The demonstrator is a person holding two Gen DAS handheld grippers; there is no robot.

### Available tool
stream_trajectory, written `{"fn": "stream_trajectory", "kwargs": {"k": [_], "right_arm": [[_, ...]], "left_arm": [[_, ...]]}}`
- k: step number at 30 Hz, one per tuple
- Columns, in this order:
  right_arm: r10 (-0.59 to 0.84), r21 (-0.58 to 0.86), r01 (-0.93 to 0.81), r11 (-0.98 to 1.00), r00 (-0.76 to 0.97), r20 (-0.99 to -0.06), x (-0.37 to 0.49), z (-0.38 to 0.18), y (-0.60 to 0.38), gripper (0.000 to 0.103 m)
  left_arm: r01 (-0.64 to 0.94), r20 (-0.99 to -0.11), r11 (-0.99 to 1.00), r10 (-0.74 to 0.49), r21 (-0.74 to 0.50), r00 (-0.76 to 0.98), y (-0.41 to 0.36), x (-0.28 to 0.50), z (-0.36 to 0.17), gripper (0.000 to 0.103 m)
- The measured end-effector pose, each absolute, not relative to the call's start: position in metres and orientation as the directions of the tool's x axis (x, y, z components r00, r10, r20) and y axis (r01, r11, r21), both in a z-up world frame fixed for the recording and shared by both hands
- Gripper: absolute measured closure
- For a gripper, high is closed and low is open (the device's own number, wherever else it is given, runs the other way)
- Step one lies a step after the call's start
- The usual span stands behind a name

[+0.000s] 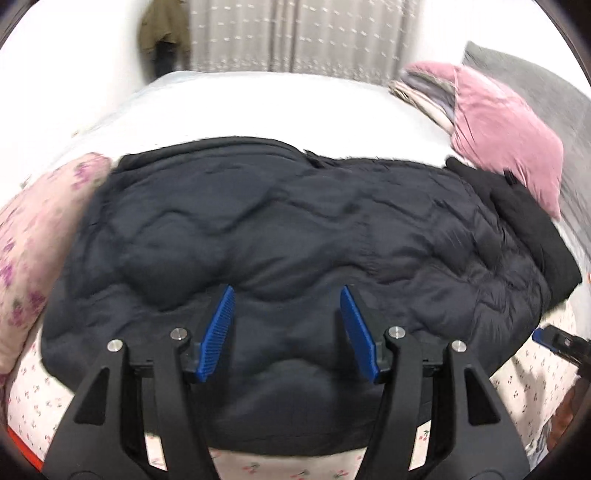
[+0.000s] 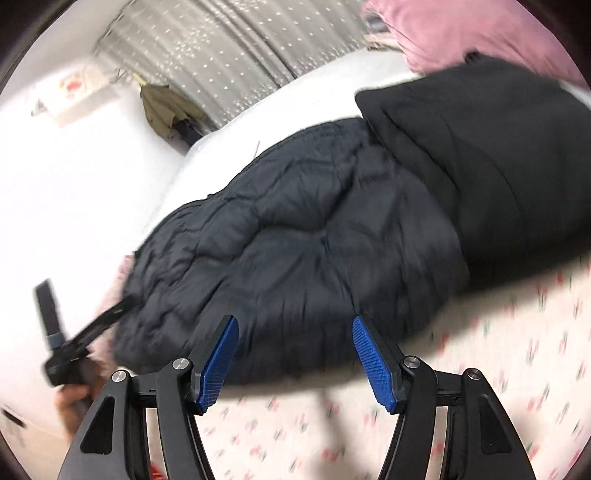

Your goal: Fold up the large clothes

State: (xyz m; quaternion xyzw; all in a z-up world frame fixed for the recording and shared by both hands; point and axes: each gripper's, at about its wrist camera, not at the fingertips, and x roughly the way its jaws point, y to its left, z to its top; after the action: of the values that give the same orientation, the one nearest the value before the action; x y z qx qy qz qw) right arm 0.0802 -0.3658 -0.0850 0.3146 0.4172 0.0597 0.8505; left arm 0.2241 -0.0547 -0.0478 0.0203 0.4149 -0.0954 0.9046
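A large dark navy quilted jacket (image 1: 280,236) lies spread across the bed, with a plain black part (image 1: 532,229) at its right end. My left gripper (image 1: 287,295) is open and empty, just above the jacket's near edge. In the right wrist view the jacket (image 2: 295,243) fills the middle and the black part (image 2: 498,155) lies at the upper right. My right gripper (image 2: 295,325) is open and empty, over the jacket's near edge. The right gripper also shows at the right edge of the left wrist view (image 1: 554,338), and the left gripper at the left edge of the right wrist view (image 2: 70,339).
The bed has a white sheet (image 1: 258,107) beyond the jacket and a cherry-print cover (image 2: 498,354) in front. A pink pillow (image 1: 506,133) and folded fabrics (image 1: 424,88) lie far right. A floral pillow (image 1: 37,236) lies left. Curtains (image 1: 295,33) hang behind.
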Motion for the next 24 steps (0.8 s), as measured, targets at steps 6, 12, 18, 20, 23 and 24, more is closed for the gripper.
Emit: {"fn": "stream_trajectory", "kwargs": {"k": [6,12,18,20,23,24], "right_arm": [[0.446,0.674,0.192,0.713,0.617,-0.648,0.069,-0.111,-0.378,0.037],[0.5,0.763,0.245,0.598,0.63,-0.594,0.089,-0.145,-0.389,0.037],[0.477,0.74,0.227,0.633,0.639,-0.604,0.099,-0.139,-0.382,0.037],[0.463,0.728,0.231,0.645,0.64,-0.614,0.1,-0.139,-0.38,0.037],[0.446,0.714,0.239,0.658,0.641,-0.625,0.101,-0.139,-0.38,0.037],[0.44,0.708,0.24,0.664,0.64,-0.629,0.102,-0.138,-0.38,0.037]], "left_arm": [[0.219,-0.792,0.976,-0.124,0.012,0.597,-0.077,0.241,-0.083,0.041],[0.231,-0.802,0.973,-0.116,0.028,0.586,-0.081,0.239,-0.088,0.041],[0.251,-0.769,0.964,-0.095,0.087,0.632,-0.089,0.232,-0.064,0.041],[0.257,-0.76,0.962,-0.099,0.092,0.642,-0.094,0.241,-0.053,0.041],[0.248,-0.764,0.965,-0.095,0.087,0.638,-0.1,0.265,-0.042,0.041],[0.239,-0.768,0.966,-0.082,0.094,0.635,-0.101,0.276,-0.043,0.041]]}}
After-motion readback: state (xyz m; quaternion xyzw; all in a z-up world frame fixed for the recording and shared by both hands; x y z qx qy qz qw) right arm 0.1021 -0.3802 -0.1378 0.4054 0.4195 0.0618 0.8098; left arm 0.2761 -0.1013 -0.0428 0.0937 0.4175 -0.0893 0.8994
